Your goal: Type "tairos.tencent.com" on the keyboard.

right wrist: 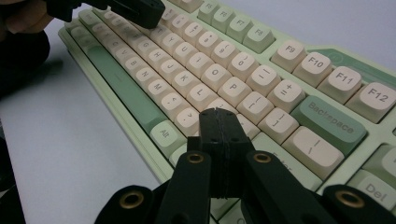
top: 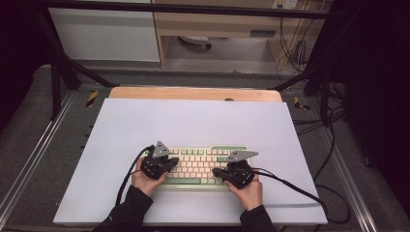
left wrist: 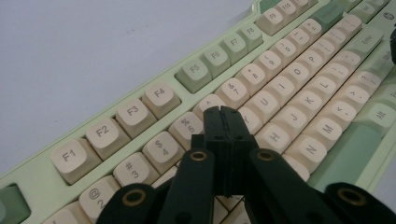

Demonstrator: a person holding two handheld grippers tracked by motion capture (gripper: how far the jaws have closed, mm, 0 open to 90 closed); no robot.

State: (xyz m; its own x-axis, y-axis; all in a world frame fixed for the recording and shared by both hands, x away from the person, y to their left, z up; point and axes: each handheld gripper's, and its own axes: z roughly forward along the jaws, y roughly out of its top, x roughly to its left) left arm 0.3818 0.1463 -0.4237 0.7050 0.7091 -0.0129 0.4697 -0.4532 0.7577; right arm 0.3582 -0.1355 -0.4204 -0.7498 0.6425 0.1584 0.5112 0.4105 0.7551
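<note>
One pale green keyboard with cream keycaps [top: 200, 166] lies on the white table [top: 193, 121], two grippers above it. Left gripper [left wrist: 223, 112] has its jaws pressed together, empty. Right gripper [right wrist: 217, 113] has jaws pressed together too, nothing between.

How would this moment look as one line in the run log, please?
scene: keyboard on white mat | left gripper: shut, over number row | right gripper: shut, over right-side keys | held: nothing

The keyboard [top: 205, 166] lies on the bench [top: 193, 121], under both sets of jaws; the left gripper [top: 170, 163] is over its left half, the right gripper [top: 218, 171] over its right.
</note>
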